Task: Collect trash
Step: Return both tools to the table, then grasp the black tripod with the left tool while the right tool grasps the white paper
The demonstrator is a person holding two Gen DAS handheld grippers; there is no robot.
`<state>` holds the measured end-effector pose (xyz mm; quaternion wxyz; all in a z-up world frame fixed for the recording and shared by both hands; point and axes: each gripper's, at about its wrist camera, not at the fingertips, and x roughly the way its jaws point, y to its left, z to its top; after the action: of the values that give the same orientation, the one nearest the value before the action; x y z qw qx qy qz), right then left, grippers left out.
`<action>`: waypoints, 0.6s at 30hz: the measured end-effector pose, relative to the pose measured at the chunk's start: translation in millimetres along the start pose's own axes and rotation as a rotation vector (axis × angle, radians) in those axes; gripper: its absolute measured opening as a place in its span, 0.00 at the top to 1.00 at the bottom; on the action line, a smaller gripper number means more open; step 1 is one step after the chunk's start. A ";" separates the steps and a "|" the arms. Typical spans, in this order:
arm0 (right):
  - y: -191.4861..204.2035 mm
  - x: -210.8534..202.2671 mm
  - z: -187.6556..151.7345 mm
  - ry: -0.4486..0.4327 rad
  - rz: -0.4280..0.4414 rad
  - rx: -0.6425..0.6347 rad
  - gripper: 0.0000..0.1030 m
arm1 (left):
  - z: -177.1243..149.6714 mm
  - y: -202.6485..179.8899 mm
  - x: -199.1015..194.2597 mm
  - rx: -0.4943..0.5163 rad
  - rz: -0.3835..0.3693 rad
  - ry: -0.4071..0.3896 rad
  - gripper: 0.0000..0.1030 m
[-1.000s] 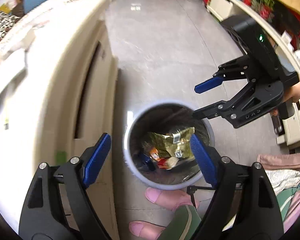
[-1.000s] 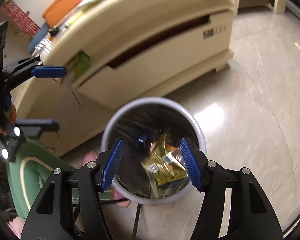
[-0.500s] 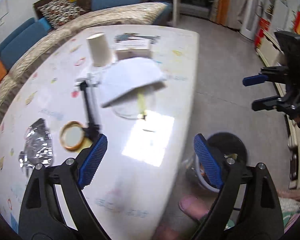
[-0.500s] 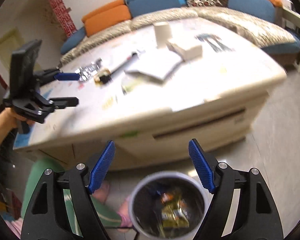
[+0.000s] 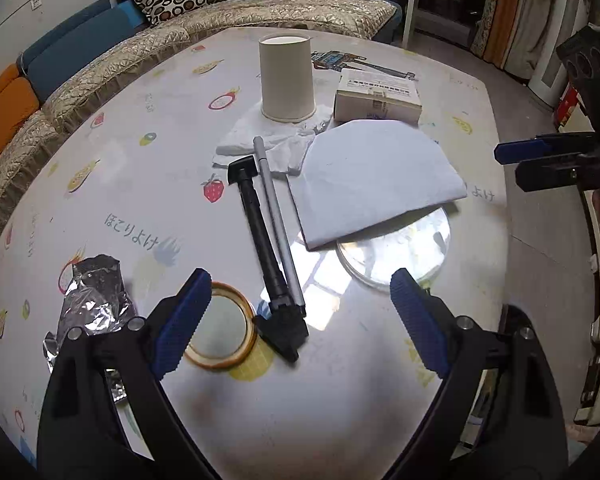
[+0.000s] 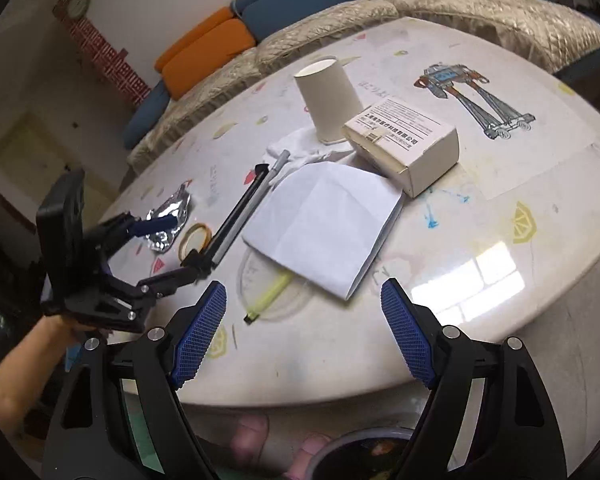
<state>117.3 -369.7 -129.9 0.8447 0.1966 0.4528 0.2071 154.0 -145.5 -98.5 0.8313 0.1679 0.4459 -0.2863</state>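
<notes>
A crumpled foil wrapper lies at the table's near left, just left of my left gripper, which is open and empty above the table. The wrapper also shows in the right wrist view. A folded white paper lies mid-table, also in the right wrist view. An upside-down paper cup stands on a crumpled tissue. My right gripper is open and empty over the table's near edge. The trash bin's rim shows on the floor below it.
A cardboard box, a tape roll, a black rod beside a grey pen, and a clear round lid lie on the white table. A sofa runs behind.
Both grippers rose from above the trash bin on the floor to above the tabletop. The bin has dropped out of the left view. Both stayed open and empty.
</notes>
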 end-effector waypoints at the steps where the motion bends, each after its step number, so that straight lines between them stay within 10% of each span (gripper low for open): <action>1: -5.0 4.1 2.7 0.002 0.005 0.021 0.23 | 1.8 2.5 4.5 -0.005 0.000 0.002 0.14; 10: -30.5 36.4 19.5 0.024 0.082 0.150 0.29 | 4.2 13.6 30.8 -0.014 -0.024 0.028 0.23; 18: -33.5 62.8 19.3 0.066 0.155 0.216 0.76 | 0.4 13.7 39.4 0.000 -0.029 0.031 0.45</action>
<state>171.1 -367.4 -180.3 0.7847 0.3137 0.4834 0.2282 180.1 -147.9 -130.9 0.8200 0.1658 0.4613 -0.2955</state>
